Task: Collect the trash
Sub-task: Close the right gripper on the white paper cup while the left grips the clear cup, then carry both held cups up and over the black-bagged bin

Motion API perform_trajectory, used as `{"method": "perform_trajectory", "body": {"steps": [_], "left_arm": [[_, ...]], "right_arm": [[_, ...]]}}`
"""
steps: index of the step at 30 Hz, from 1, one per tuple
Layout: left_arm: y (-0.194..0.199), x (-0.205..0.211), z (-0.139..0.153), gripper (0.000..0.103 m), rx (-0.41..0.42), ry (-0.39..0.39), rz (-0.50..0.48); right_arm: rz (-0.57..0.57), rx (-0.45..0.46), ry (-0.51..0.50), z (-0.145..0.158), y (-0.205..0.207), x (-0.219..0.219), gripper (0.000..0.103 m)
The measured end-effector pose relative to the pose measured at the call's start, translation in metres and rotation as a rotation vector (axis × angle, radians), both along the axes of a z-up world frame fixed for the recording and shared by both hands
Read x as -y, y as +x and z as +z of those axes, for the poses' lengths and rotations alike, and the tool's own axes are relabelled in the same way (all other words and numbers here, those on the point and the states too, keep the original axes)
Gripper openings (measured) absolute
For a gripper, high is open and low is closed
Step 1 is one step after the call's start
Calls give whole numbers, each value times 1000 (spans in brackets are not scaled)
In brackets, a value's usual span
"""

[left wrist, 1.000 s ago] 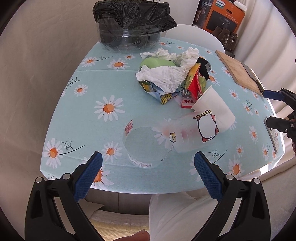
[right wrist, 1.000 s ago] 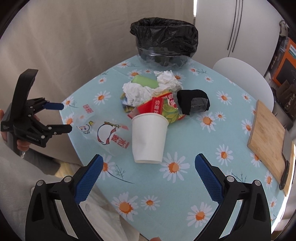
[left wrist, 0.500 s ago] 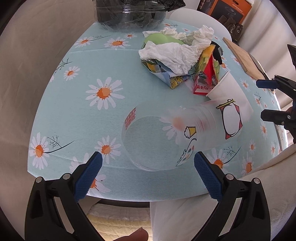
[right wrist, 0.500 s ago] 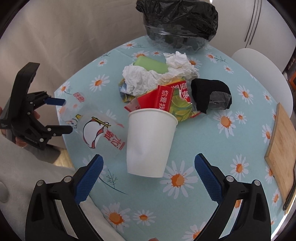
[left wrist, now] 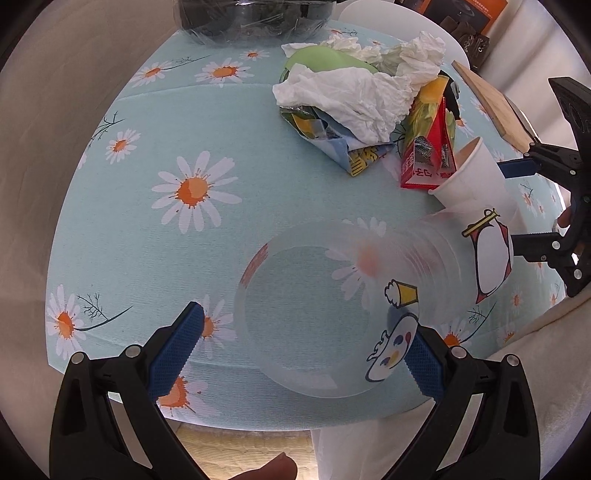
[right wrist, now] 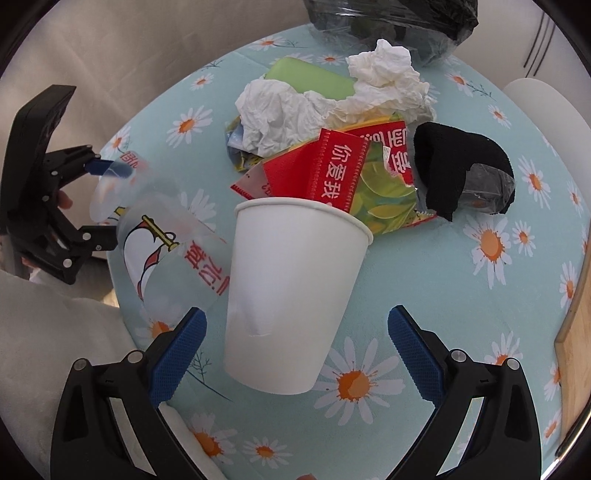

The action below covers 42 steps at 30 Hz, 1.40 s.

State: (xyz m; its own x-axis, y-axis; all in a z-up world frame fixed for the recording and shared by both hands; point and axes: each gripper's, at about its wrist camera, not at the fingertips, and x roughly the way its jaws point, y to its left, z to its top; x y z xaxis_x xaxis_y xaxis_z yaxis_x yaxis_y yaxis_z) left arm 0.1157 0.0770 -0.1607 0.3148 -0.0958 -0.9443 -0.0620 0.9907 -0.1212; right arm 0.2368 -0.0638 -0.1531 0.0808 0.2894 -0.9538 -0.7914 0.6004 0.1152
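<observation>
We have brought both claws in closer. Our left claw (left wrist: 303,345) gapes around the mouth of the clear plastic cup (left wrist: 332,295) lying on the desk (left wrist: 155,155); our right claw (right wrist: 295,341), also apart, straddles the white paper cup (right wrist: 291,288). Both grasps look imminent. Beyond lie the crumpled tissues (right wrist: 295,107) and the black-lined bin (right wrist: 391,22).

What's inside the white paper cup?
Not visible: the white paper cup lies tipped, mouth toward the red snack wrapper; only a sliver of inner wall shows from the left wrist view.
</observation>
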Motion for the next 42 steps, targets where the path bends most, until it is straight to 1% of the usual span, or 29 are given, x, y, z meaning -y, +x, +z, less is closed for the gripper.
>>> {"method": "perform_trajectory", "body": {"steps": [2,4,6,7,8,9,11,13,15,18,24,28,31,35,42], "left_arm": [[4,-1,-2,97,-3,-5,1],[7,0,-2,97,-2,9,-6],[8,1,-2,96,4,14,-19],[9,1,-1,92,8,10,-25],[10,2,0,80,9,8,-32],[10,3,1,72,9,9,-40],[13,3,3,70,2,-5,-62],[13,3,5,69,3,-19,-71],[13,3,8,69,7,-29,-77],[12,3,11,69,11,-18,-86],[9,-1,19,71,17,-21,-92],[0,-9,28,72,34,-15,-105],[-6,-10,35,72,55,-22,-123],[-12,-8,42,72,70,-22,-150],[-24,-8,54,72,108,-21,-193]], "right_arm": [[8,-11,-9,-5,4,-4,94],[18,-23,-15,-9,7,-7,93],[21,-47,-24,-14,9,-9,82],[24,-64,-29,-17,10,-10,62],[27,-76,-37,-20,11,-11,59],[32,-86,-37,-21,10,-11,58],[27,-116,-17,-20,11,-10,58],[7,-137,-3,-19,12,-6,58],[-10,-126,-10,-18,11,-2,58],[-48,-126,4,-15,10,5,57],[-127,-113,33,-3,4,25,56],[-174,-88,52,5,-4,36,56],[-203,-83,80,16,-12,58,56],[-240,-65,101,24,-22,62,56],[-312,-25,170,43,-41,69,56]]}}
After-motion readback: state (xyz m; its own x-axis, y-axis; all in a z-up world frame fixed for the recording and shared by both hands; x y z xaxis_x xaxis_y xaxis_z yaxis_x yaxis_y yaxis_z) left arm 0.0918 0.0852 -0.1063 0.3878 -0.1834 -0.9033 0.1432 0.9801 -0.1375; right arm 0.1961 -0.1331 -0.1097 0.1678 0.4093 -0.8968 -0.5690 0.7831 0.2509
